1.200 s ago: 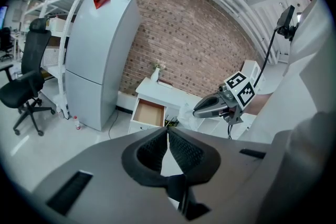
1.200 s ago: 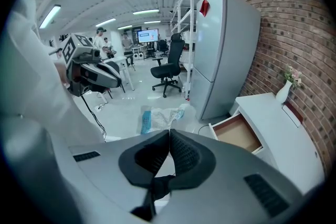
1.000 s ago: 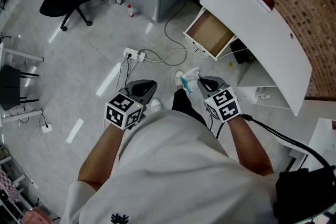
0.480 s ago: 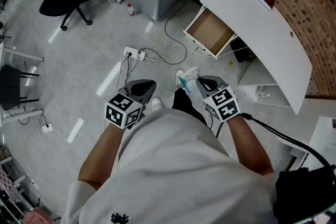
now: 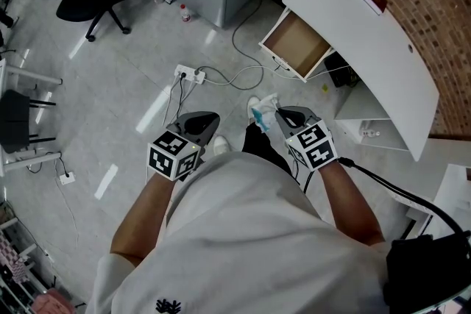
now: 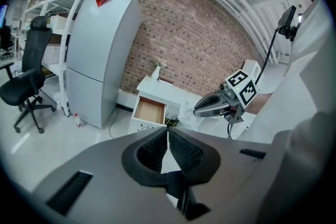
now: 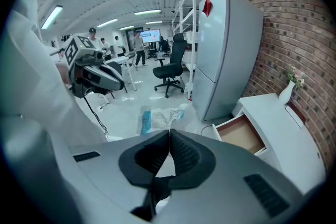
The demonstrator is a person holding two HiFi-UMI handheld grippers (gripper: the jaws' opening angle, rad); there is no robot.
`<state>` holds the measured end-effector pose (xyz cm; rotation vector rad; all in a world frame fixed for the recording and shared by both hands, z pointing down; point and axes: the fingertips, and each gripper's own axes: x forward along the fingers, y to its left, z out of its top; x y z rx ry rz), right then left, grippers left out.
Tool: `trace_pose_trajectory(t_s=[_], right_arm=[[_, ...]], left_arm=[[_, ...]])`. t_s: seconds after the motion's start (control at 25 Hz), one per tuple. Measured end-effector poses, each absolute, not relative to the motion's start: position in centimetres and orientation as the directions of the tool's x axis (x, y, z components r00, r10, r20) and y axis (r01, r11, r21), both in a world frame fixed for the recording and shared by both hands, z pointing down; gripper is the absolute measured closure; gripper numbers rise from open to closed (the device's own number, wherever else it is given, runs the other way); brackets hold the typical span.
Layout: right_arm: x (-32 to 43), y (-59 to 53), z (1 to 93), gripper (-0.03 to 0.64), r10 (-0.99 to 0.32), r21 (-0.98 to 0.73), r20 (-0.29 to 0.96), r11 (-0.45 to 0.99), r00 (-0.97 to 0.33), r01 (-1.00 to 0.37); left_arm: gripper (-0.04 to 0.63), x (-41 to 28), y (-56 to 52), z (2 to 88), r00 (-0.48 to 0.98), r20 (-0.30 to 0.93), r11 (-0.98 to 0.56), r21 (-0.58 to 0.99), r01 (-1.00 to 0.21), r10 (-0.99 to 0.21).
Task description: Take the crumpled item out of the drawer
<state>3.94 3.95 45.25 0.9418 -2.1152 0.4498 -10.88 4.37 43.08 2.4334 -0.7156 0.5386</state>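
While the left gripper (image 6: 168, 131) is closed, the right gripper (image 7: 169, 132) pinches the crumpled item (image 7: 160, 117) — at its jaws' tips.

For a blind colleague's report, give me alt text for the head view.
Seen from above, the right gripper pinches a crumpled plastic wrapper, clear of the open, empty drawer of a white desk. The left gripper is shut, empty.

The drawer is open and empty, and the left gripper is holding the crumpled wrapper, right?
Not quite. The right gripper holds the crumpled wrapper, as the right gripper view shows; the left gripper is shut on nothing. The drawer is open and empty.
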Motion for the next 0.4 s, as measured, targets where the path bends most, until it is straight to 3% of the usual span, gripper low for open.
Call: trace_pose_trajectory(t_s=[0.4], right_arm=[[3.6,2.5,45.6,0.588,-0.468,-0.015,0.763,0.676,-0.445,-0.737]], left_arm=[[0.568,-11.3,3.0,43.2,0.772,0.509,-0.703,0.384,-0.599,-0.380]])
